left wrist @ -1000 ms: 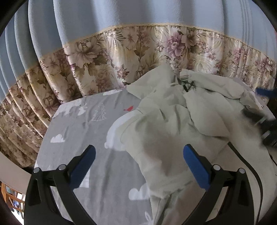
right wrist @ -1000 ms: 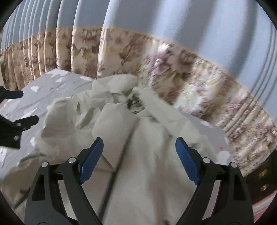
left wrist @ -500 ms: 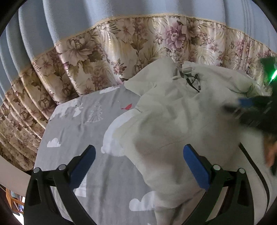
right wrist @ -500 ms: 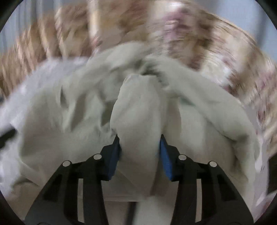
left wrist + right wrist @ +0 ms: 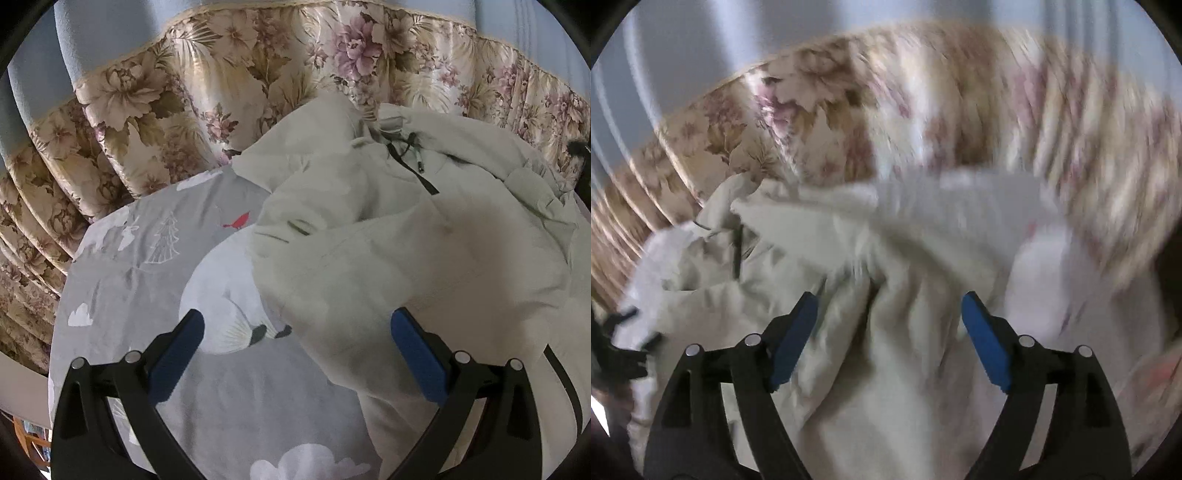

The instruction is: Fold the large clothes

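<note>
A: Start with the big things. What is the ground here?

B: A grey bedsheet (image 5: 155, 369) printed with clouds, a tree and a red bird, with a floral curtain (image 5: 221, 85) hanging behind it. On the sheet lies the garment, a pale cream hooded jacket (image 5: 388, 240), crumpled in a heap toward the curtain side, its dark drawstring (image 5: 410, 162) showing near the neck.

A: And the grippers?

B: The left gripper (image 5: 295, 343) hangs over the jacket's near edge with its jaws spread wide, and nothing is pinched. The right gripper (image 5: 886, 332) has bunched folds of the jacket between its blue pads (image 5: 794, 336), and its jaws are opening; the cloth looks to be slipping free, though that view is smeared, so I cannot be sure whether the pads are clear of it.

A: So where does the task stand?

B: Early, I judge. The jacket is not yet spread flat.

A: How to do this step well?

B: Flatten before folding. Each gripper should take a single layer at an edge or hem, not a bundle, then draw apart so the body lies smooth on the sheet. Keep the drawstring and hood out of the pinch.
</note>
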